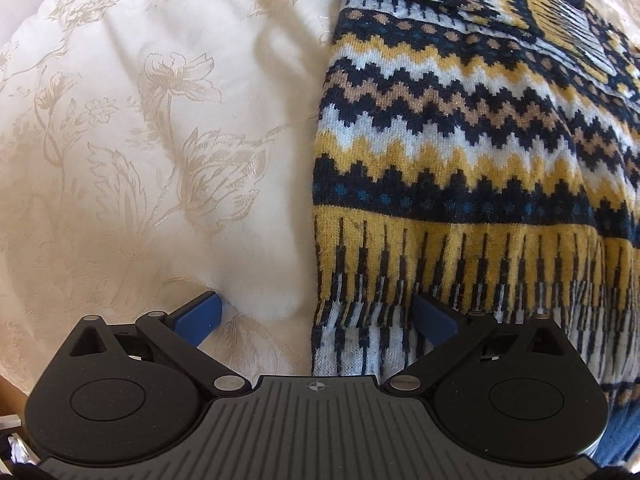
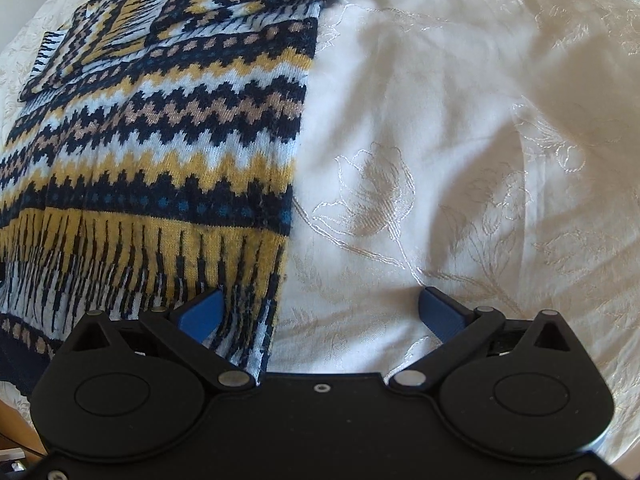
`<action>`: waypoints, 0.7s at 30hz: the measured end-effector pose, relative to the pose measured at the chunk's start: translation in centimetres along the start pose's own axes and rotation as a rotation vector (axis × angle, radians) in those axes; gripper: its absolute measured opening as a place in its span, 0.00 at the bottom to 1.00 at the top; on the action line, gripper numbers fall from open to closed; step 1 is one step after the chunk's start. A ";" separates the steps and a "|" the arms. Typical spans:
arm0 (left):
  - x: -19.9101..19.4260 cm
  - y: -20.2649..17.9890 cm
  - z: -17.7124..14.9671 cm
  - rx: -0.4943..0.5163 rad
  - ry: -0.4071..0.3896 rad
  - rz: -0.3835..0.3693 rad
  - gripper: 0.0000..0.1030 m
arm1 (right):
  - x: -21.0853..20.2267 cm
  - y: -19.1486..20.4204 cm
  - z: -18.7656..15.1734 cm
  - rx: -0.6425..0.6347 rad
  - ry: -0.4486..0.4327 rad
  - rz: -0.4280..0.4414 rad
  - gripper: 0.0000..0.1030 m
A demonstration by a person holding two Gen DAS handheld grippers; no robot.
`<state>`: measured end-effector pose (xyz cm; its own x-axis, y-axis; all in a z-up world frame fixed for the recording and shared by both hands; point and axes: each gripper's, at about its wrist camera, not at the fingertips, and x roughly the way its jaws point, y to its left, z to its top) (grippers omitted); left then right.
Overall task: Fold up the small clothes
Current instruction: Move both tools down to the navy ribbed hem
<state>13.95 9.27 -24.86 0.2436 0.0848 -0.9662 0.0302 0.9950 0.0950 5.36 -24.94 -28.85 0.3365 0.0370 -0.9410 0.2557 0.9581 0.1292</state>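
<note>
A small knitted sweater (image 1: 460, 148) in navy, yellow, white and tan zigzag bands lies flat on a cream floral cloth (image 1: 140, 140), its sleeves folded across the upper part. My left gripper (image 1: 316, 312) is open and straddles the sweater's left bottom edge, with its right finger (image 1: 434, 316) resting on the hem. In the right wrist view the same sweater (image 2: 160, 140) fills the left half. My right gripper (image 2: 320, 308) is open over the right bottom edge, and its left finger (image 2: 202, 312) sits on the hem. Nothing is pinched in either gripper.
The cream embroidered cloth (image 2: 460, 160) spreads wide and lies in soft wrinkles on both sides of the sweater. A wooden edge (image 1: 10, 396) shows at the lower left corner of the left wrist view.
</note>
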 end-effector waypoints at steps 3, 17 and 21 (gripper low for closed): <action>-0.1 0.5 0.0 -0.001 -0.007 -0.017 1.00 | 0.1 0.7 -0.6 0.014 -0.026 -0.020 1.00; -0.1 1.5 -0.7 0.023 -0.042 -0.079 1.00 | -0.9 3.3 -3.6 0.069 -0.066 -0.067 1.00; -0.8 2.8 -1.7 0.070 -0.069 -0.132 0.98 | -1.3 3.8 -4.6 0.090 -0.062 -0.057 1.00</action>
<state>12.15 12.03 -24.27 0.2986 -0.0530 -0.9529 0.1337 0.9909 -0.0132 1.70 -20.02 -28.54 0.3741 -0.0368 -0.9267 0.3550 0.9288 0.1064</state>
